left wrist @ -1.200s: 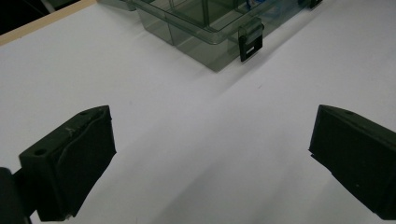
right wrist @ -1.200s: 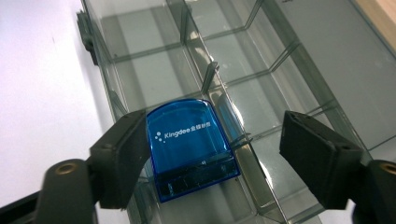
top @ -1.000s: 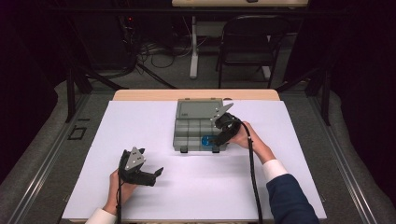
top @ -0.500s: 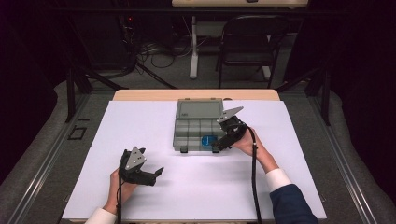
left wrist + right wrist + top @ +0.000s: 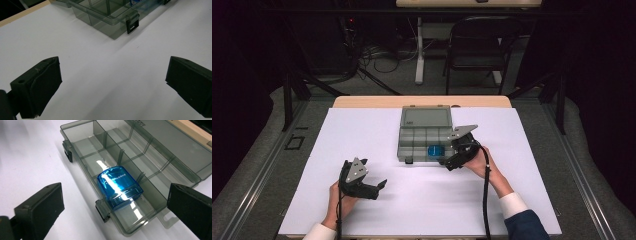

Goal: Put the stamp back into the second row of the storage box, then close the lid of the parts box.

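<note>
Now the right claw (image 5: 451, 159) stands released at the near right corner of the grey compartment box (image 5: 424, 134), just right of centre in the high view, and its jaws have just been opening with nothing between them. A second ago, in the same view, that claw sat over the box's near row, right on top of the blue block; it has since drawn back toward the lower right, off the box and onto the white table (image 5: 522, 190). The blue block (image 5: 119, 186) lies by itself in a front compartment, tilted a little against the front wall, in the middle of the right gripper view; the wide jaws flank it from a distance without touching it. In the high view it shows as a blue patch (image 5: 435, 150) just left of the claw.

That reads as a finished placement: the block is dropped in its slot and let go. The lid lies open flat behind the box, so shutting it is likely what remains.

The left claw (image 5: 379, 187) rests at the lower left of the high view, released as well, holding nothing, as a second ago.
</note>
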`<state>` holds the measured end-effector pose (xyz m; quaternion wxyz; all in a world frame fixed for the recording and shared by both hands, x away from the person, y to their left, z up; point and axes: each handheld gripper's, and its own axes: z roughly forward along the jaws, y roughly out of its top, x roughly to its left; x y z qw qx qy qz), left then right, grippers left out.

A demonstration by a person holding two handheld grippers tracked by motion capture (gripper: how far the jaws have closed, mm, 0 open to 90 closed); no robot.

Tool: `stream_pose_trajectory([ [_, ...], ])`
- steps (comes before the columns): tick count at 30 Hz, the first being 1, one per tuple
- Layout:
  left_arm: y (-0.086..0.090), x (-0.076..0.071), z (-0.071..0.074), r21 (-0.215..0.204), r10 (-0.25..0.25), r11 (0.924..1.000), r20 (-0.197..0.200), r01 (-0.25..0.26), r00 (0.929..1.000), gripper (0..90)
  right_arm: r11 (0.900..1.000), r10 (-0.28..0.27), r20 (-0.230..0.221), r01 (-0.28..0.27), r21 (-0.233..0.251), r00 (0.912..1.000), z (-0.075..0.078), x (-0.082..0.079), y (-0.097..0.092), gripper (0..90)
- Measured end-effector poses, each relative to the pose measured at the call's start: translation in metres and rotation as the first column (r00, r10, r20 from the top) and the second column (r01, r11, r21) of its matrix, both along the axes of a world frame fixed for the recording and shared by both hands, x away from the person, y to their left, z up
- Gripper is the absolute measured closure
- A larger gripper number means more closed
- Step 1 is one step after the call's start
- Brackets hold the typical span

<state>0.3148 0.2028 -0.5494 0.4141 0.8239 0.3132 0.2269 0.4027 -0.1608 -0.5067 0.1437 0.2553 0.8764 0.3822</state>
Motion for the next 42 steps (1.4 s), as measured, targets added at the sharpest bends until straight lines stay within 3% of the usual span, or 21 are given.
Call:
stream_pose_trajectory([
  [16,-0.001,-0.002,0.0,0.01,-0.003,0.9999,0.001,0.003,1.0,0.1,0.9964,-0.065,0.045,0.063,0.058,0.9969,-0.006,-0.029,-0.015,0.0],
  [17,-0.001,-0.002,0.0,0.01,-0.003,0.9999,0.001,0.003,1.0,0.1,0.9972,-0.062,0.033,0.061,0.042,0.9975,-0.004,-0.03,-0.016,0.0],
  [19,-0.001,-0.002,0.001,0.012,-0.005,0.9999,0.0,0.005,1.0,0.1,0.9946,-0.072,0.035,0.069,0.077,0.9968,-0.006,-0.032,-0.019,0.0],
  [23,-0.002,-0.002,0.002,0.016,-0.01,0.9998,-0.002,0.01,0.9999,0.1,0.994,-0.081,0.03,0.078,0.077,0.9963,-0.008,-0.036,-0.022,0.0],
  [42,-0.009,0.018,0.016,0.053,-0.097,0.9938,-0.011,0.098,0.9952,0.1,0.994,-0.077,0.042,0.074,0.081,0.9961,-0.01,-0.037,-0.022,0.0],
])
